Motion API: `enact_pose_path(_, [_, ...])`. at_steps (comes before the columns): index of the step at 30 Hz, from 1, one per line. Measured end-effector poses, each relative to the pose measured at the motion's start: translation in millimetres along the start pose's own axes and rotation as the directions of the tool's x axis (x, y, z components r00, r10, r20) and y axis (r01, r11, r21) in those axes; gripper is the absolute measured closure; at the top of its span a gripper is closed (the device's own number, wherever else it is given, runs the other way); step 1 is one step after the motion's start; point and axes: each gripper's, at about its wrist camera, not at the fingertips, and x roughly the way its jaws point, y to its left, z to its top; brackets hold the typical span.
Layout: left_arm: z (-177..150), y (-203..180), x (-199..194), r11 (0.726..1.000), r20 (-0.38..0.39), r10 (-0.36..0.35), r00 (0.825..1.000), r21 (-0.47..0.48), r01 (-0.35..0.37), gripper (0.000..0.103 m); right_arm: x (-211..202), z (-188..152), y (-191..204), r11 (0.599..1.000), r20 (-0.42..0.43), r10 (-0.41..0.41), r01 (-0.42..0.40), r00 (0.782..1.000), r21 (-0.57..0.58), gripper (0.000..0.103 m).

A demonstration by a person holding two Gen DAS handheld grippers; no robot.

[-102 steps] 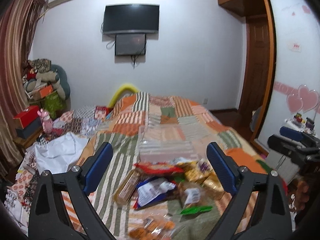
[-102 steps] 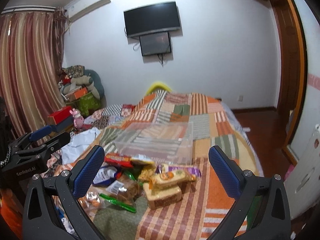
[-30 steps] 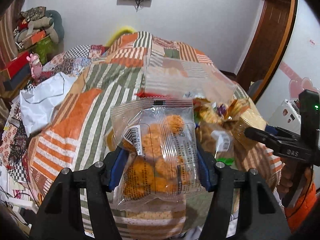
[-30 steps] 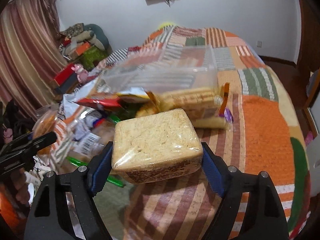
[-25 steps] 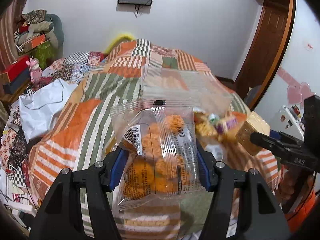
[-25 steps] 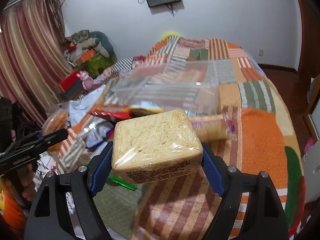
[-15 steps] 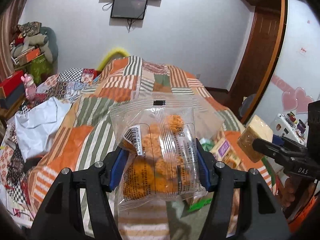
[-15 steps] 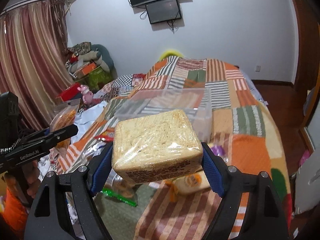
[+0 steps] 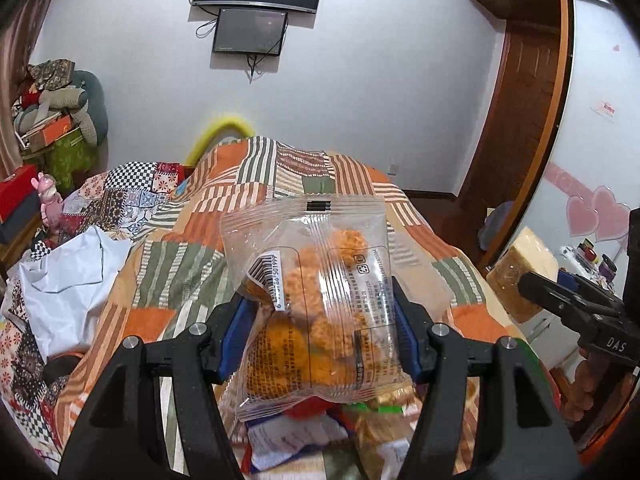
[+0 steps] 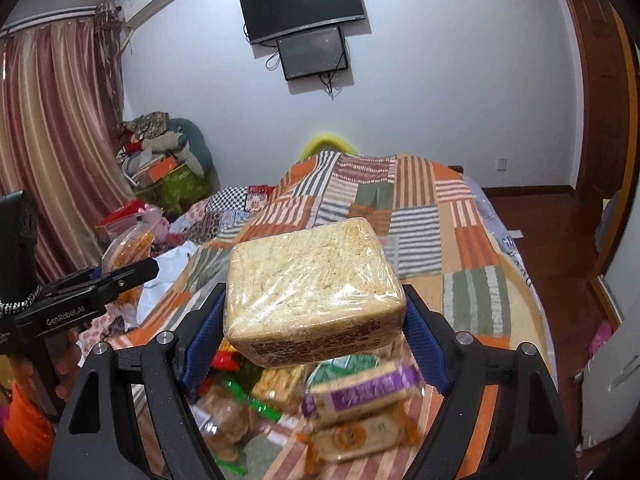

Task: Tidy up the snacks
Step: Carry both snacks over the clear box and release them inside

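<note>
My left gripper [image 9: 320, 336] is shut on a clear bag of orange puffed snacks [image 9: 316, 312] and holds it up above the bed. My right gripper [image 10: 312, 340] is shut on a wrapped block of tan bread [image 10: 312, 288], also raised. The bread also shows at the right of the left wrist view [image 9: 520, 272], and the snack bag at the left of the right wrist view [image 10: 128, 244]. A pile of snack packets [image 10: 352, 412] lies on the patchwork bedspread [image 10: 420, 208] below both grippers, partly hidden by the held items.
White cloth [image 9: 68, 276] lies on the bed's left side. Boxes and a pink toy [image 9: 48, 200] stand at the far left. A wooden door [image 9: 516, 128] and a wardrobe with pink hearts [image 9: 596, 216] are at the right. A TV [image 10: 302, 2] hangs on the far wall.
Both grippers closed on their items since 3.4 s ago. Over the last second both have lifted and tilted up, so the snack pile and clear container dropped low or out of sight.
</note>
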Motion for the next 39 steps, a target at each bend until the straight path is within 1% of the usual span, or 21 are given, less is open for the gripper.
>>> enact_pose_path(6, [14,3,26,1.0,-0.02,-0.002,1.0,-0.01,0.002,0.041,17,7,-1,1.0,0.01,-0.006,0.006,1.0,0.006,0.023])
enact_pose_path(13, [25,5,60,1.0,-0.059,0.014,0.998,-0.005,-0.015,0.041,44,16,-10,0.999,-0.01,-0.003,0.003,1.0,0.036,0.023])
enact_pose_path(19, [29,10,90,0.999,-0.105,0.043,0.993,-0.011,-0.045,0.041,67,17,-15,0.999,-0.049,-0.004,0.006,0.999,0.046,0.023])
enact_pose_path(25, [30,9,117,0.998,-0.156,0.064,0.986,0.014,-0.063,0.041,90,17,-19,0.999,-0.104,-0.003,0.007,0.995,0.045,0.023])
enact_pose_path(26, [30,9,121,0.997,-0.163,0.076,0.984,0.018,-0.074,0.041,94,17,-19,0.999,-0.115,-0.003,0.007,0.993,0.04,0.023])
enact_pose_path(27, [30,8,126,0.996,-0.171,0.089,0.981,0.028,-0.085,0.041,98,16,-19,0.999,-0.127,-0.004,0.008,0.992,0.033,0.023])
enact_pose_path(32, [26,7,141,0.993,-0.203,0.105,0.973,0.073,-0.092,0.041,112,12,-15,1.0,-0.171,0.0,0.005,0.985,0.024,0.023])
enact_pose_path(36, [26,11,151,0.996,-0.242,0.082,0.967,0.065,-0.068,0.041,125,10,-15,1.0,-0.206,0.008,-0.003,0.979,0.023,0.023])
enact_pose_path(39, [25,16,160,0.999,-0.299,0.036,0.954,0.035,-0.027,0.041,132,9,-16,1.0,-0.231,0.01,-0.004,0.973,0.028,0.023])
